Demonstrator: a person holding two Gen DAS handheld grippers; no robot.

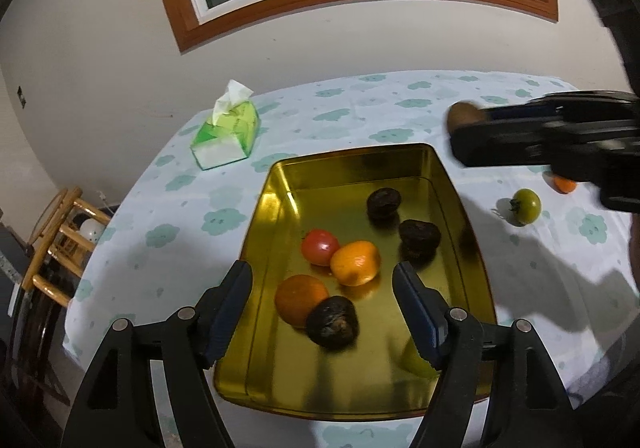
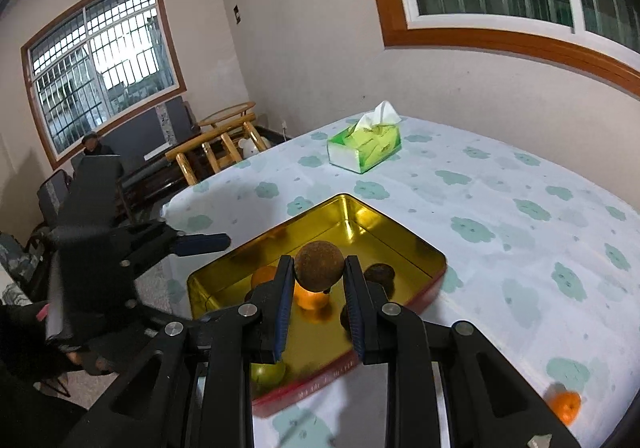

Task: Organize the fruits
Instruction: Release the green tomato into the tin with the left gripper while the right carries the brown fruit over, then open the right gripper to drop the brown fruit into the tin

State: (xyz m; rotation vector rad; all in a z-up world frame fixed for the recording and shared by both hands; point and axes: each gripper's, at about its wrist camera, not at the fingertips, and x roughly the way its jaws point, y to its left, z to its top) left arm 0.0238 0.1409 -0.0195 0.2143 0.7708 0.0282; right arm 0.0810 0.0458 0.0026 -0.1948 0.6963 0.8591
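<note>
A gold metal tray [image 1: 360, 156] holds a red tomato [image 1: 320, 246], two oranges [image 1: 356, 262], three dark wrinkled fruits [image 1: 384, 202] and a green fruit [image 1: 416, 362] half hidden behind a finger. My left gripper [image 1: 322, 272] hangs open above the tray's near half with nothing gripped. My right gripper [image 2: 319, 262] is shut on a round brown fruit [image 2: 320, 268], held over the tray [image 2: 400, 236]. From the left wrist view it shows blurred at the tray's far right corner [image 1: 460, 136]. A green tomato [image 1: 526, 206] and an orange [image 1: 564, 184] lie on the cloth right of the tray.
A green tissue box [image 1: 226, 136] stands on the clouded tablecloth beyond the tray's left corner. Wooden chairs [image 2: 224, 144] stand past the table's left edge. A seated person [image 2: 96, 146] is far back by the window. The wall runs close behind the table.
</note>
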